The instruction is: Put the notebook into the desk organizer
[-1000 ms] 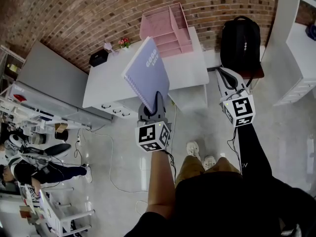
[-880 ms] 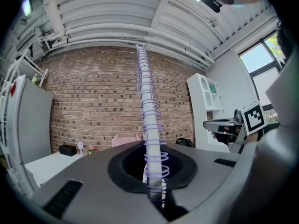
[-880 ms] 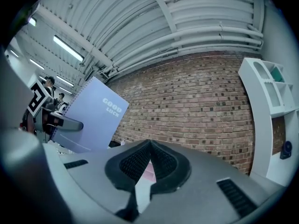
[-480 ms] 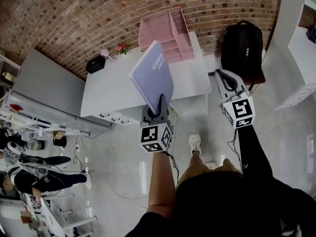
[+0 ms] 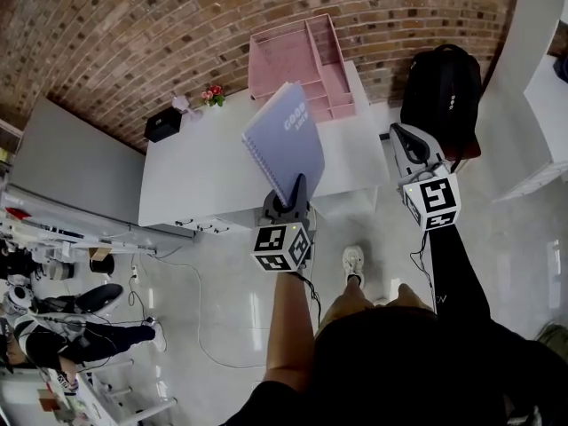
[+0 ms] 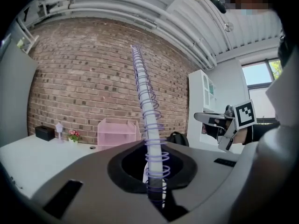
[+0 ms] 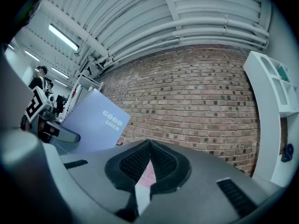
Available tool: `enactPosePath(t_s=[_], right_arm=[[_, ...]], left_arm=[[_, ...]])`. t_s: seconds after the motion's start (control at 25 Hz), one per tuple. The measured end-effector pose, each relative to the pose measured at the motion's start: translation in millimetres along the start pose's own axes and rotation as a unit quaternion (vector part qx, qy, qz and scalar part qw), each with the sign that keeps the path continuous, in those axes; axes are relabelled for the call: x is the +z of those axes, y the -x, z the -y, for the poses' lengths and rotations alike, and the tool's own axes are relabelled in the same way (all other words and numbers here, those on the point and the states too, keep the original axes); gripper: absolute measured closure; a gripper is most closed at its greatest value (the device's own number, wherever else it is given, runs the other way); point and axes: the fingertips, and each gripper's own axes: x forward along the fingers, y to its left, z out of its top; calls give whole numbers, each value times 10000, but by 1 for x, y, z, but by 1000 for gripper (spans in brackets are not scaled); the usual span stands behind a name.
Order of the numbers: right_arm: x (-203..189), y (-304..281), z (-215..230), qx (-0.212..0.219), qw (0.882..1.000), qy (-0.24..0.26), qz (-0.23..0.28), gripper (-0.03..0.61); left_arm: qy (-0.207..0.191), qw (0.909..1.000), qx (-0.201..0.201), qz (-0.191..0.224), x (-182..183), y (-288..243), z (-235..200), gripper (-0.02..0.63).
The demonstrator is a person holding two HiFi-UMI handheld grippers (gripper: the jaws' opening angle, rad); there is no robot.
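A lavender spiral notebook [image 5: 284,138] stands upright, tilted a little, above the front of the white desk [image 5: 204,171]. My left gripper [image 5: 296,187] is shut on its lower corner. In the left gripper view the spiral edge [image 6: 146,111] rises straight up from between the jaws of the left gripper [image 6: 153,158]. The pink desk organizer [image 5: 302,56] stands at the desk's back right against the brick wall, also visible as the pink organizer [image 6: 115,132] ahead. My right gripper [image 5: 404,140] hovers off the desk's right end, shut and holding nothing. In the right gripper view the notebook [image 7: 96,122] shows at the left.
A black backpack [image 5: 441,82] leans by the wall right of the desk. A small black box [image 5: 161,124] and a flower pot [image 5: 211,95] sit at the desk's back left. White shelving [image 5: 550,69] is at far right. The person's shoe [image 5: 352,263] is below the desk edge.
The person has stepped closer to the desk. The left gripper with the notebook has shifted slightly right, toward the organizer. The right gripper has kept its place.
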Motion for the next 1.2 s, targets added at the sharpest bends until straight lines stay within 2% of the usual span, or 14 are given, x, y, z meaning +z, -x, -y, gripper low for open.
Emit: enactPosePath(t_s=[0.28, 0.56, 0.68, 0.92, 1.2], right_arm=[[-13, -52, 2, -131, 9997, 61, -197, 557], [-24, -99, -2, -240, 9991, 172, -298, 557], [-28, -115, 4, -321, 9986, 208, -366, 557], [-40, -138, 17, -488, 9973, 249, -496, 557], [-58, -163, 21, -596, 9950, 331, -733, 557]], left_arm=[[313, 9979, -530, -215, -19, -41, -35, 575], [528, 9889, -1309, -459, -40, -81, -55, 575], [589, 9817, -1733, -519, -47, -97, -58, 575], [810, 9612, -2560, -639, -66, -123, -62, 575], [974, 9481, -2839, -1047, -97, -154, -83, 575]])
